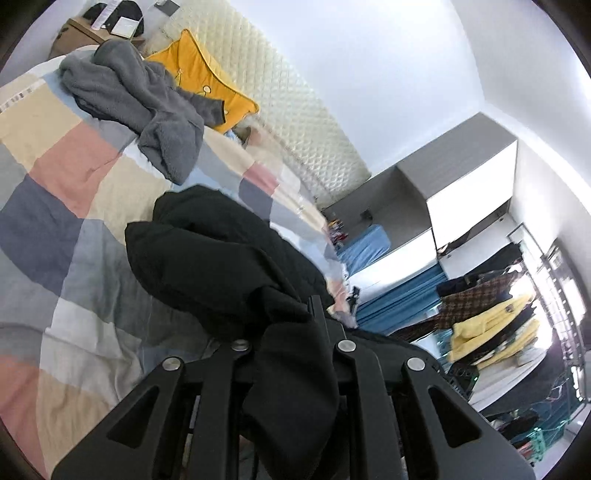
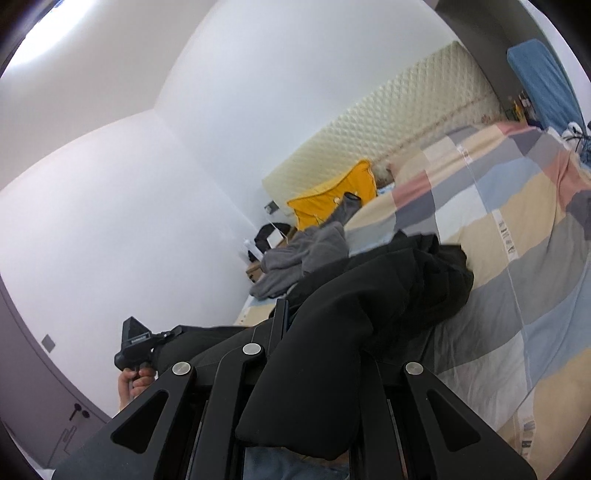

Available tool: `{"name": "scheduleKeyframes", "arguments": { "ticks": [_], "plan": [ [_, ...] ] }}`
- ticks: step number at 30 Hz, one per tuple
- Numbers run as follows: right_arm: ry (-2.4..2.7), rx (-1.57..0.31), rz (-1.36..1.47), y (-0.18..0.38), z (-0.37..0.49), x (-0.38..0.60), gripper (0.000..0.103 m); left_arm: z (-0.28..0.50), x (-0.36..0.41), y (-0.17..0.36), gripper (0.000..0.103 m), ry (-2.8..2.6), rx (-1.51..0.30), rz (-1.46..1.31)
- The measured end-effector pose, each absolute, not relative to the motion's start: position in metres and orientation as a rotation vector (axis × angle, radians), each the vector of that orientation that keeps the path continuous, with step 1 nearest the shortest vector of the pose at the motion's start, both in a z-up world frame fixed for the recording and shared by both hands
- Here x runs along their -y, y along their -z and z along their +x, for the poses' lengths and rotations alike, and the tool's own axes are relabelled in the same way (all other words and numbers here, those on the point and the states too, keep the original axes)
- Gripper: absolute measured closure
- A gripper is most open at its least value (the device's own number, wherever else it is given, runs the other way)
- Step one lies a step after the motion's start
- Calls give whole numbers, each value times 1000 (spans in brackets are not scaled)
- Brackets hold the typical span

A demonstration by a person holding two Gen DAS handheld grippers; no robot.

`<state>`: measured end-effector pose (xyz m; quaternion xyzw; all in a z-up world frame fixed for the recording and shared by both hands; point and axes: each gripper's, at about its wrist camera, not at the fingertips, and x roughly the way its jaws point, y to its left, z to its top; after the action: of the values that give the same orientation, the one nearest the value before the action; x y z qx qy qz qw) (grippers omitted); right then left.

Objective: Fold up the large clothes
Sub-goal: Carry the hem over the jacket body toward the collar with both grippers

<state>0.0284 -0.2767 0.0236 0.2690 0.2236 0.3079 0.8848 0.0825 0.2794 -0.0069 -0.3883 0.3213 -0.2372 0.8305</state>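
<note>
A large black garment [image 1: 218,254] lies bunched on the checked bedspread [image 1: 55,221]. My left gripper [image 1: 295,325] is shut on an edge of it, and the cloth drapes down over the fingers and hides the tips. My right gripper [image 2: 306,332] is shut on another part of the black garment [image 2: 388,288], which hangs over its frame. The left gripper body and the hand holding it show in the right wrist view [image 2: 136,343], at the left.
A grey fleece garment [image 1: 140,103] and a yellow pillow [image 1: 199,74] lie near the quilted headboard [image 1: 295,110]. A wardrobe [image 1: 461,192] and hanging clothes [image 1: 491,325] stand to the right. A nightstand [image 1: 85,29] is beyond the bed.
</note>
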Motion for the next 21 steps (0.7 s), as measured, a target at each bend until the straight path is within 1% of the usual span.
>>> {"name": "scheduleKeyframes", "arguments": {
  "ticks": [3,11,15,21],
  "plan": [
    [-647,-453,539,-40,15,280,95,70,-290,-2,89,515,-664,-869],
    [-624,-424,517,-64,-10,292,95,58,-281,-34,89,543,-634,-819],
    [-593,-456,523,-52,7,297,95,73,-273,-40,89,527,-661,-761],
    [-532,-501,574,-29,57,310,95,113,-268,-23,87,448,-736,-705]
  ]
}}
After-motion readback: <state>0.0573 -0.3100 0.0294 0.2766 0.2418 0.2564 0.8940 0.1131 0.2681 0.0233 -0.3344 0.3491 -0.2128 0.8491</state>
